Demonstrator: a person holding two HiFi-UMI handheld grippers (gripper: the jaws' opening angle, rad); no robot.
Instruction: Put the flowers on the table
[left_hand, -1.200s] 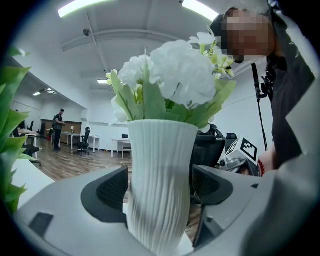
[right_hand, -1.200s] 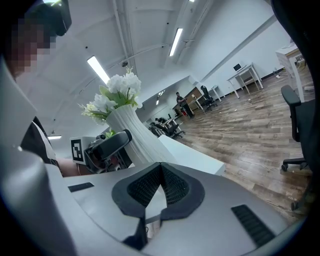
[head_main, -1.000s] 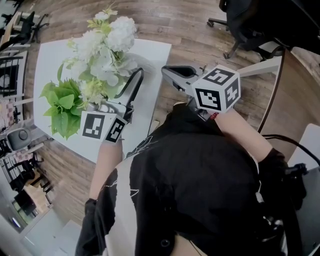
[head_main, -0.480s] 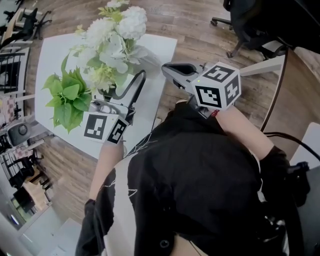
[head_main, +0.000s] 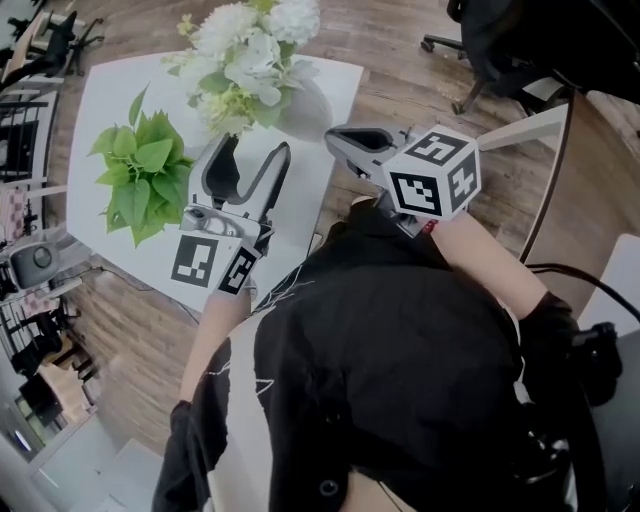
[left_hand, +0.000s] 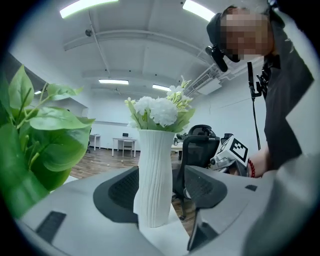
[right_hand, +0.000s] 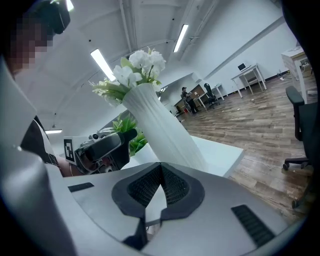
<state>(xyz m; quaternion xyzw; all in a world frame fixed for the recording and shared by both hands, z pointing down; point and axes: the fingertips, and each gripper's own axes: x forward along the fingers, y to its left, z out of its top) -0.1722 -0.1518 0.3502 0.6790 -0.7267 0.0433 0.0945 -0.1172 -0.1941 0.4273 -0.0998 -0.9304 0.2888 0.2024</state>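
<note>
Head view, left to right: leafy green plant (head_main: 140, 175) at the left of the white counter (head_main: 100, 90); white flowers (head_main: 255, 45), upper centre, upright on the counter in a ribbed white vase (left_hand: 154, 175); left claw (head_main: 255, 147), spread though lately narrowing, pads clear of the vase standing beyond its tips; right claw (head_main: 345, 138), pressed together, empty, at the counter's right edge

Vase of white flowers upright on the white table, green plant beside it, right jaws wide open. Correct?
No: the right gripper has its jaws shut, nothing between them; the right gripper view shows it. The vase of white flowers does stand upright on the white table, green plant beside it.
</note>
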